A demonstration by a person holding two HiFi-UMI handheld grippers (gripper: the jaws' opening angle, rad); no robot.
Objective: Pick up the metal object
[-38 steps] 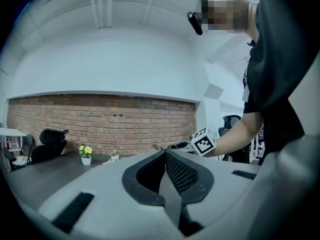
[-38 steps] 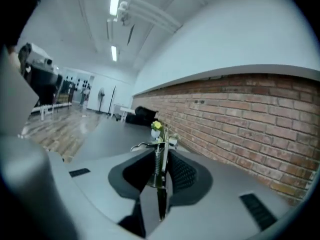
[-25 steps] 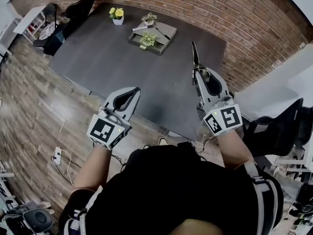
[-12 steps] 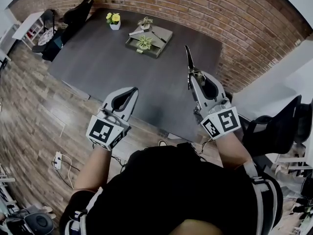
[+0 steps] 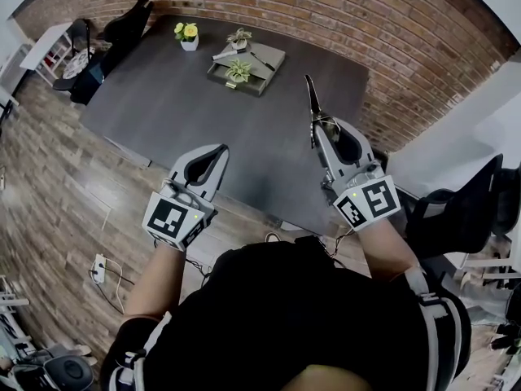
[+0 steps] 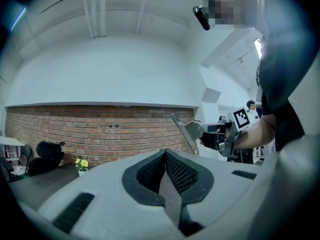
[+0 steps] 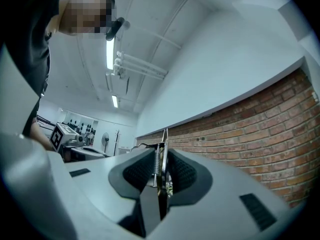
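The metal object (image 5: 312, 103) is a thin shiny piece with a spring, and it sticks up and forward out of my right gripper (image 5: 318, 129). That gripper is shut on it, held in the air above the right part of the dark table (image 5: 179, 104). In the right gripper view the metal object (image 7: 161, 149) stands pinched between the black pads. My left gripper (image 5: 220, 151) hovers lower left with its jaws shut and nothing in them. The left gripper view shows its closed pads (image 6: 176, 170) and, beyond them, the metal object (image 6: 186, 132) in the right gripper (image 6: 227, 134).
A grey tray (image 5: 269, 68) with small plants and a pen lies at the table's far side, with a pot of yellow flowers (image 5: 188, 32) beside it. Black chairs stand at the far left (image 5: 114, 31) and at the right (image 5: 464, 210). A brick wall (image 5: 383, 31) runs behind the table.
My right gripper has drifted slightly left with the metal object still in it. The left gripper has hardly moved.
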